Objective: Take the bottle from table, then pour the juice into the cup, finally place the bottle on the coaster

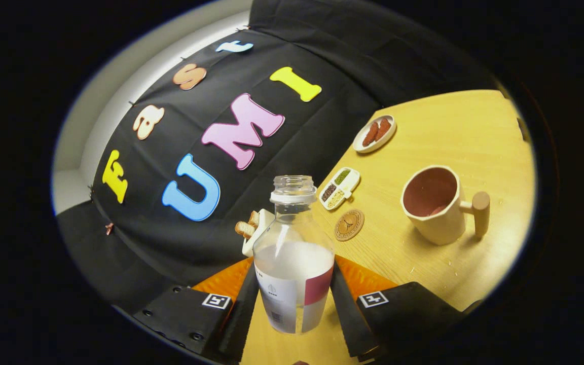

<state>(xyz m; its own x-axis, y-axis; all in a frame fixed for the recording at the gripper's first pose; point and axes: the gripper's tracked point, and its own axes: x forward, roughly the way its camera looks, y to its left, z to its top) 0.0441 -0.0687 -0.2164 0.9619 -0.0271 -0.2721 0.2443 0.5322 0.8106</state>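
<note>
The gripper (294,299) holds the bottle (293,258) between its two fingers, one pressed to each side of the lower body, just about where the label wraps it. The bottle has no cap on; its open mouth points away from the gripper, and a pale cloudy juice fills roughly its lower half. The whole scene appears tilted, with the wooden table (454,137) sloping across behind the bottle.

Beyond the fingers and off to the right stands the cup (436,205), cream on the outside and dull pink inside, with a round wooden handle sticking out on its far side. It sits well apart from the bottle. Between the bottle and the cup, nearer the bottle's neck, the round brown coaster (349,224) lies flat on the table with nothing on it. Just past the coaster lies a small divided tray (339,188) of seeds, and farther still an oval plate (374,133) with reddish pieces.
</note>
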